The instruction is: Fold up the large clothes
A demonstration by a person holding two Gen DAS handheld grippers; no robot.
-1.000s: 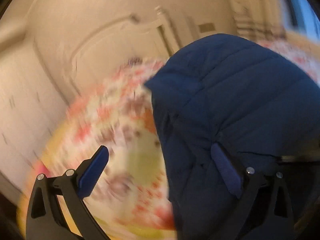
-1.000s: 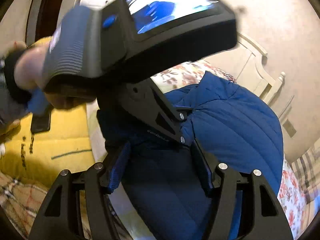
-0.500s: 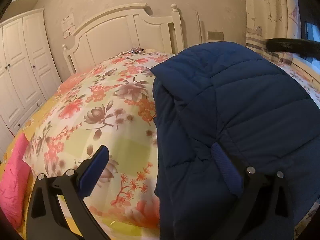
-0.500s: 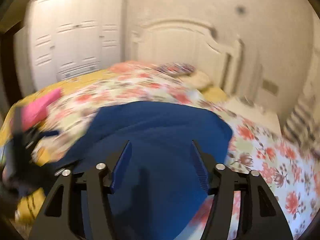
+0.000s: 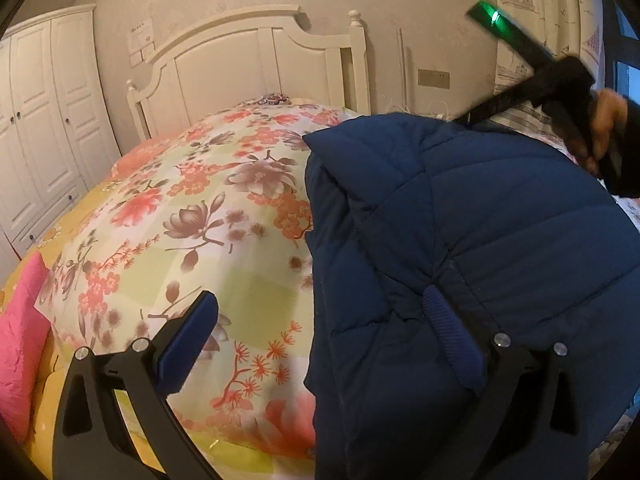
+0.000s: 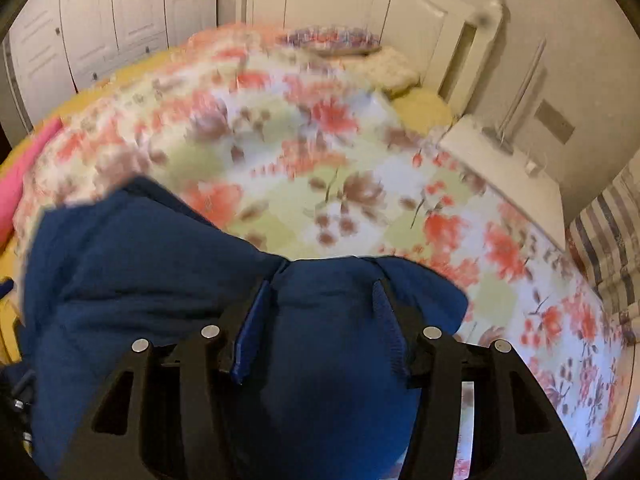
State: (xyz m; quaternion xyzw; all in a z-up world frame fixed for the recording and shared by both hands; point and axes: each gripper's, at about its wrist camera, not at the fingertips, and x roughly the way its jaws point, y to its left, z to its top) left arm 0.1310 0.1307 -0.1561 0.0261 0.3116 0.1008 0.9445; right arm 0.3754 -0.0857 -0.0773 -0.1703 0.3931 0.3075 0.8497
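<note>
The right wrist view is smeared by motion, so the quilt's flowers and the headboard behind read only as soft shapes. One dark blue padded jacket (image 6: 168,280) lies on the bed's floral quilt (image 6: 340,184), and its lower part runs out of the bottom of both views. In the left wrist view the jacket (image 5: 500,240) fills the right half, its far side hidden behind its own bulk.

The right gripper (image 6: 320,292) has a bulge of jacket fabric between its two fingers; the jaws are closing, and both blue pads (image 6: 250,332) look to lie against the cloth. Seen from the left camera, that gripper (image 5: 532,92) is a dark blurred bar with a green light, and the hand (image 5: 604,128) holding it is cut off at the edge.

The left gripper (image 5: 316,312) stands spread wide: one finger over bare quilt, the other over the jacket; whether it touches the cloth cannot be told.

Also visible: one white headboard (image 5: 256,64), one white wardrobe (image 5: 44,120), one pink cushion (image 5: 20,340) partly cut off at the left, and one patterned pillow (image 6: 332,40) near the headboard.
</note>
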